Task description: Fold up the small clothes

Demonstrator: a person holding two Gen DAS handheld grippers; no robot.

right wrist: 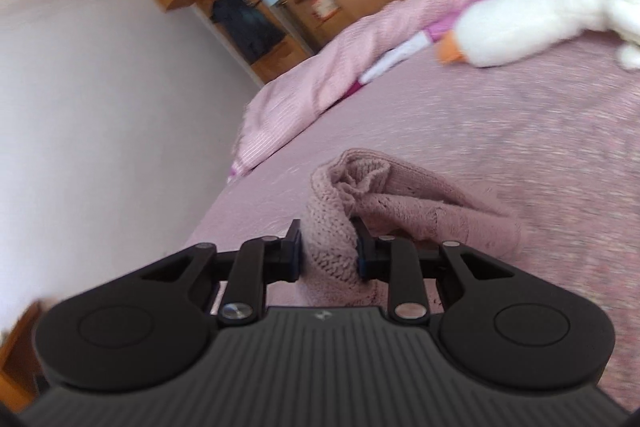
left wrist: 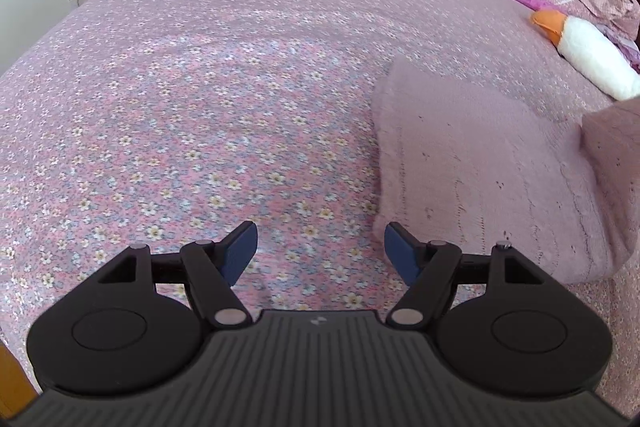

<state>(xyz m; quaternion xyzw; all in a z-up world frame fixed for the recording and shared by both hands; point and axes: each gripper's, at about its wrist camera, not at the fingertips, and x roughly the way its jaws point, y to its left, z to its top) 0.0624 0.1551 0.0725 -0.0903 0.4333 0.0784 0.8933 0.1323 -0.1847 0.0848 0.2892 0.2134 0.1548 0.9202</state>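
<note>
Left claw (left wrist: 320, 251): jaws spread wide, empty, poised over the floral bedspread (left wrist: 200, 107).

Pink knit garment (left wrist: 480, 171): lies on the bed ahead and to the right of the left claw, apart from its fingers; one part is raised at the far right.

Right claw (right wrist: 329, 247): clamped on a bunched fold of the same knit garment (right wrist: 332, 227), the rest trailing to its right.

White plush toy (right wrist: 540, 23) with orange beak: far ahead, right.

Pink quilt (right wrist: 320, 75): ahead, by the wall.
</note>
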